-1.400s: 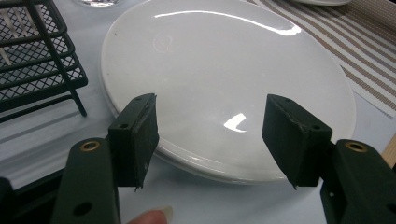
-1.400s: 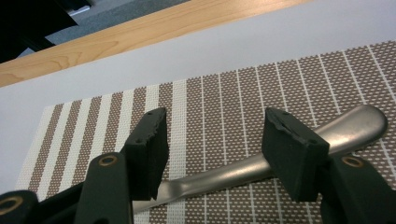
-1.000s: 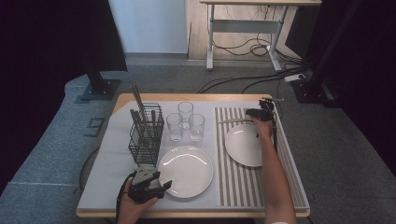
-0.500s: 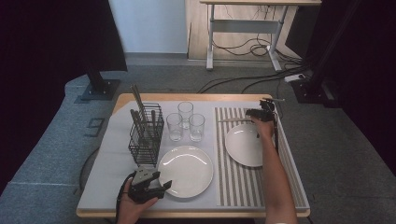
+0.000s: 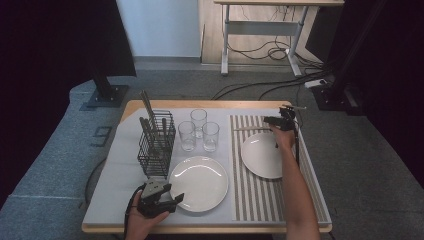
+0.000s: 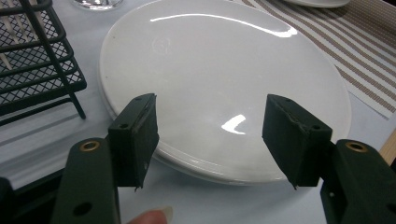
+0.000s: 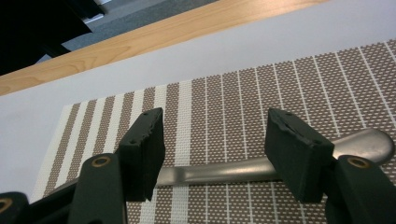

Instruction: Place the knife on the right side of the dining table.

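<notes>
My left gripper [image 5: 172, 200] is at the table's front left, open, with its jaws pointing at the near rim of a white plate [image 5: 199, 182]. In the left gripper view the plate [image 6: 224, 84] lies beyond the open left gripper [image 6: 210, 137], and nothing is between the pads. My right gripper [image 5: 268, 121] is at the back of the striped placemat [image 5: 255, 195], just above a metal utensil [image 5: 250, 128]. In the right gripper view the utensil's handle [image 7: 219, 171] lies flat on the placemat [image 7: 261, 102] and runs across the gap of the open right gripper [image 7: 215, 144].
A second white plate [image 5: 261, 155] rests on the placemat by my right forearm. A black wire caddy [image 5: 156, 142] with several utensils stands at the left, seen close in the left gripper view as caddy [image 6: 37, 60]. Three glasses [image 5: 198, 129] stand mid-table. The wooden table edge [image 7: 140, 42] is just beyond the mat.
</notes>
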### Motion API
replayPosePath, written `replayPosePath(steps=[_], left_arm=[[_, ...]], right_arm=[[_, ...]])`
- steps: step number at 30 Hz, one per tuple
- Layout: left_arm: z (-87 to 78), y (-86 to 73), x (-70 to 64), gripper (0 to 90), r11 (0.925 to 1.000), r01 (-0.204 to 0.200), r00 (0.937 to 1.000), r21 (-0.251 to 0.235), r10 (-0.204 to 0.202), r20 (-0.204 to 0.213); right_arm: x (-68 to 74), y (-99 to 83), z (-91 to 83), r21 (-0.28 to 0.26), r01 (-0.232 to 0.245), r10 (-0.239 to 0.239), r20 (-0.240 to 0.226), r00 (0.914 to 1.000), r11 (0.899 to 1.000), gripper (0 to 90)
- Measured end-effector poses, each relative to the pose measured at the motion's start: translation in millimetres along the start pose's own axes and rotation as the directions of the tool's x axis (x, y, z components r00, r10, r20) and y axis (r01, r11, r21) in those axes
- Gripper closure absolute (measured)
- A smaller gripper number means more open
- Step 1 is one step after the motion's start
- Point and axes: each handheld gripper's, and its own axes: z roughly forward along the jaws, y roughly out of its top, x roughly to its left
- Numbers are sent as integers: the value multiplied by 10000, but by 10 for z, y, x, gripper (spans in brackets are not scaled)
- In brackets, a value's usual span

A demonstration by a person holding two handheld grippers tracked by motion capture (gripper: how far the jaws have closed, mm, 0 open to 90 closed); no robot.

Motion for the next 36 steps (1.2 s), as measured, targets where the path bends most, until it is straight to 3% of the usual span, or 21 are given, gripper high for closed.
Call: replayPosePath(steps=[24, 36], left_arm=[[-66, 27, -20, 359, 9997, -57, 10000, -225, 58, 18], [-132, 42, -1, 359, 9991, 12, 10000, -423, -11, 16]], right_arm=[[195, -138, -323, -446, 702, -733, -736, 9946, 9965, 361], [378, -215, -539, -893, 939, -1052, -1318, 9857, 9916, 356]])
